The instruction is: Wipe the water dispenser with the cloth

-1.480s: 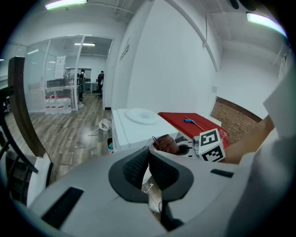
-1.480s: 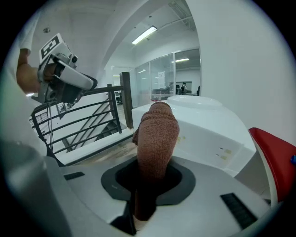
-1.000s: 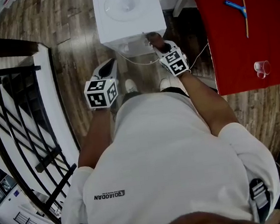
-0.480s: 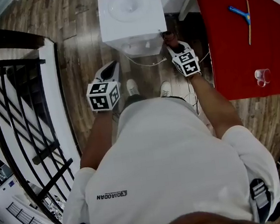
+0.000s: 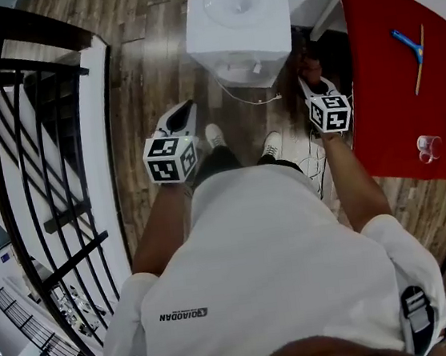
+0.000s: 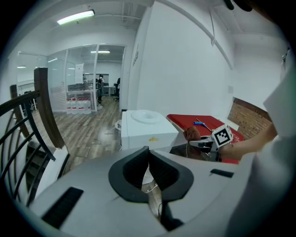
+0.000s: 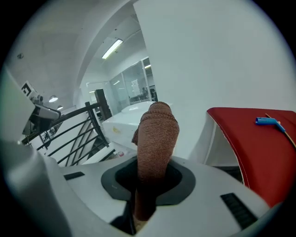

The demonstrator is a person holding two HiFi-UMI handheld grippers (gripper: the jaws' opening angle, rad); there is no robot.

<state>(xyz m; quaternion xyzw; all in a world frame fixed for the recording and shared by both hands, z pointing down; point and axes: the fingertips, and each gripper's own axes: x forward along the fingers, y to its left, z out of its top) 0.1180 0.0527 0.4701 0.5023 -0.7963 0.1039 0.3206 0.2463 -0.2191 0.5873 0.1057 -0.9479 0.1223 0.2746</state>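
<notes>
- Right gripper [image 7: 149,184], own view: jaws pinch a folded brown cloth [image 7: 155,134], which stands up past the jaw tips and covers the line where they meet.
- Same view: white water dispenser [image 7: 124,121] behind the cloth, to its left; contact cannot be judged from here.
- Head view: cloth [image 5: 307,64] is a dark lump just off the dispenser's [image 5: 237,17] right side, near the front corner. Touching or a hair apart, cannot tell.
- Right gripper [image 5: 310,82] is mostly hidden under its marker cube in the head view; jaws unreadable there.
- Left gripper [image 6: 148,155], own view: jaws pressed together at the tips, nothing held. A narrow slit below the tips shows floor and a thin white cable.
- Left gripper [image 5: 183,109] in the head view: held low in front of the dispenser, well apart from it, above the wood floor [image 5: 141,70].
- Only the left gripper view gives a side look at the dispenser [image 6: 147,128], with the cloth [image 6: 191,133] close beside its right flank.
- Red table [image 5: 393,88] on the right carries a blue tool [image 5: 404,40] and a clear cup [image 5: 427,146]; the cup is small and soft.
- Black railing [image 5: 19,158] on the left, cut off by the frame.
- Dispenser's taps and front face are foreshortened in the head view; hard to make out.
- Two white shoes [image 5: 270,145] show past the person's shirt.
</notes>
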